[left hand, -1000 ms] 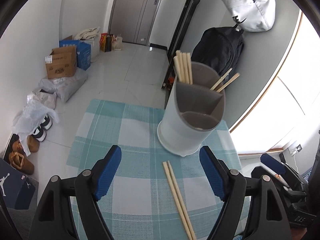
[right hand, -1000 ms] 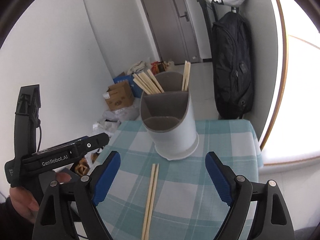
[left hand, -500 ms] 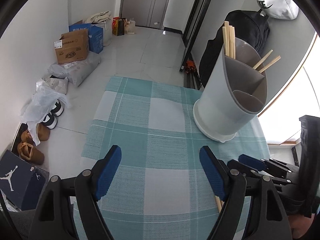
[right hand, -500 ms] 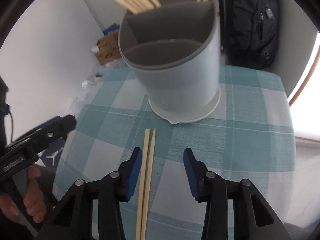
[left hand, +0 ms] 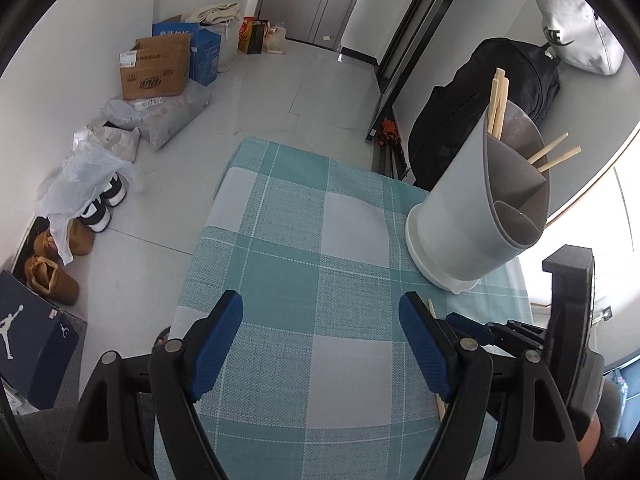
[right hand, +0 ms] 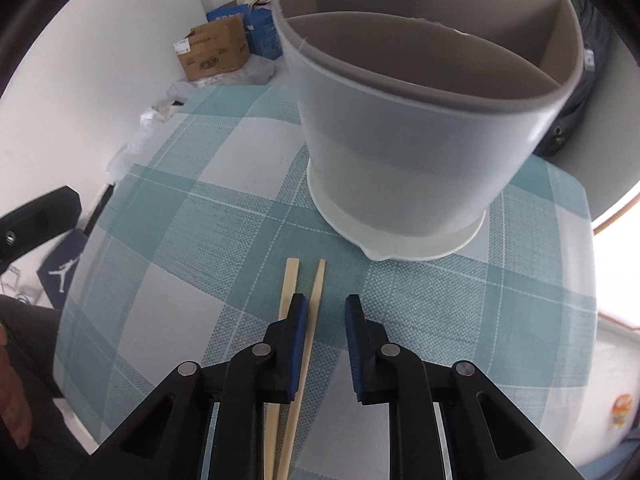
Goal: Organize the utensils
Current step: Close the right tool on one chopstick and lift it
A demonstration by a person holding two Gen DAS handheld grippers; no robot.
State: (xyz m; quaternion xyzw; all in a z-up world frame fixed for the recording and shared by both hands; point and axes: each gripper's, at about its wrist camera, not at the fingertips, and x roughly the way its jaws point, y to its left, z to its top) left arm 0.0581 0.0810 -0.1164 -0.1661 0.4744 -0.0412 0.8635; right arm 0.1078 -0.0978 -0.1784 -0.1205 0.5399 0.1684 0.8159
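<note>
A grey, divided utensil holder (right hand: 400, 140) stands on the teal checked cloth (right hand: 200, 240). Two loose wooden chopsticks (right hand: 289, 280) lie side by side on the cloth just in front of it. My right gripper (right hand: 325, 304) points steeply down over them and its jaws are closing. The right chopstick (right hand: 319, 280) lies between the pads with a gap on either side; the left one runs under the left finger. In the left wrist view the holder (left hand: 460, 220) has chopsticks (left hand: 498, 100) standing in its back compartments. My left gripper (left hand: 320, 312) hangs open above bare cloth.
The cloth-covered table (left hand: 304, 240) is small, with its edges close on every side. On the floor beyond lie cardboard boxes (left hand: 156, 68), plastic bags and shoes (left hand: 100, 204). A black backpack (left hand: 460, 128) leans on the wall behind the holder.
My right gripper dropped towards the loose chopsticks and its jaws narrowed from wide to a small gap around one of them. The left gripper drifted left, so the holder now sits at its right.
</note>
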